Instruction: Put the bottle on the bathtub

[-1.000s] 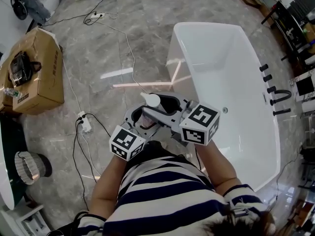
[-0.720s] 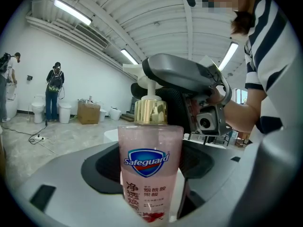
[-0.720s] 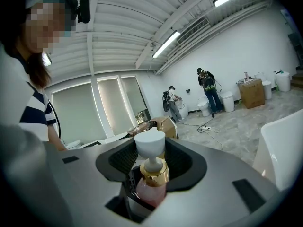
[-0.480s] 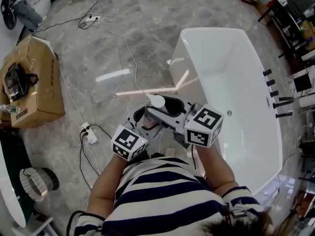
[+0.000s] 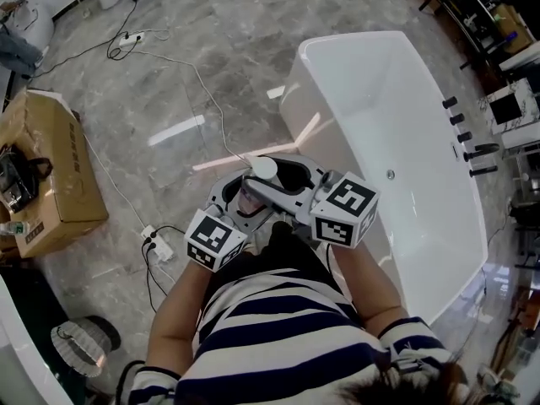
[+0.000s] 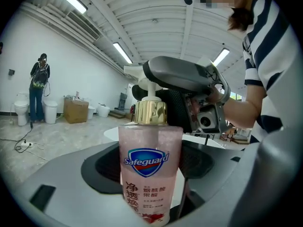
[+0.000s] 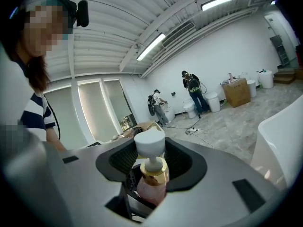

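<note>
One bottle point(image 6: 150, 169); one bathtub point(image 5: 380, 99); two hand-held grippers point(image 5: 242, 199) point(image 5: 287, 178)

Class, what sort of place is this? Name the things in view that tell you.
Probably a bathroom-fixture showroom or test hall, not a home bathroom: a freestanding bathtub stands on open floor, a toilet stands off to one side, and a cardboard box sits nearby.

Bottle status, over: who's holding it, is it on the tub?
Left gripper, right gripper: both shut on bottle. Bottle aloft beside bathtub, not yet on it. Nothing blocking.
</note>
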Demonstrator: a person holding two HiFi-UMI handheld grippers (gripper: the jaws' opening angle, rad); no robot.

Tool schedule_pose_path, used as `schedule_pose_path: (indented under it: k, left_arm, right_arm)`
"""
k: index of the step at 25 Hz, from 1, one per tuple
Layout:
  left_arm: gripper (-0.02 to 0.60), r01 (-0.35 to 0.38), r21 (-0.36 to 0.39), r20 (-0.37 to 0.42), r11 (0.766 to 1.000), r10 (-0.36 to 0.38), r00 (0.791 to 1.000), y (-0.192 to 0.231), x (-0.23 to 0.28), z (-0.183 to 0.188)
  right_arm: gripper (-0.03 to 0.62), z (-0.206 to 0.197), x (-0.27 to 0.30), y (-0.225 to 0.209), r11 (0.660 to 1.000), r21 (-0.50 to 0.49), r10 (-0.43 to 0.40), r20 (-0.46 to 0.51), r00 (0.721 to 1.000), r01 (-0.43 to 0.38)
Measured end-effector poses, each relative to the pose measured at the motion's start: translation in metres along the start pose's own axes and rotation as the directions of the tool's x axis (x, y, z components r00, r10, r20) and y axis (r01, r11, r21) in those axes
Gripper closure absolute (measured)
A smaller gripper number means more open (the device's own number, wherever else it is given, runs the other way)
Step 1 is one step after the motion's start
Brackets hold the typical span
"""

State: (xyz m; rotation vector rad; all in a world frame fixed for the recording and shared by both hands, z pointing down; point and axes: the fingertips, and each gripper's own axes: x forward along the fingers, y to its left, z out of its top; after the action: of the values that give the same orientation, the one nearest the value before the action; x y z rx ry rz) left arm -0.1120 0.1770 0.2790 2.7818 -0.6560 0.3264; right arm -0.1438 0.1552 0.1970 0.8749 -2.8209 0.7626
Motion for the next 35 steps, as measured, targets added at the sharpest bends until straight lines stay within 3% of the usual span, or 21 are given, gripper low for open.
schedule_pose_path:
  k: [6, 15, 21, 35]
  left_arm:
    - [0.244, 0.034, -0.020, -0.002, 0.999, -0.034, 0.999, 0.012, 0.019, 0.005]
    - [0.244, 0.043, -0.013, -0.032, 0.999, -0.043, 0.999, 0.054, 0.065, 0.019]
    - [0.244, 0.062, 0.016, -0.018, 0.998, -0.062, 0.998, 0.086, 0.107, 0.033]
    - [0.244, 0.119, 0.068, -0.098, 0.991, -0.112, 0.989, 0.125, 0.167, 0.033]
  right_arm:
    - [0.401, 0.009, 0.003, -0.024, 0.999, 0.017, -0.035, 0.003, 0.999, 0.035]
    - [0.399, 0.034, 0.014, -0.085, 0.998, 0.053, -0.029, 0.039, 0.999, 0.027]
    - [0.399, 0.053, 0.019, -0.133, 0.998, 0.042, -0.045, 0.054, 0.998, 0.043]
    - [0.399, 0.063, 0.022, -0.206, 0.994, 0.070, -0.092, 0.058, 0.994, 0.088]
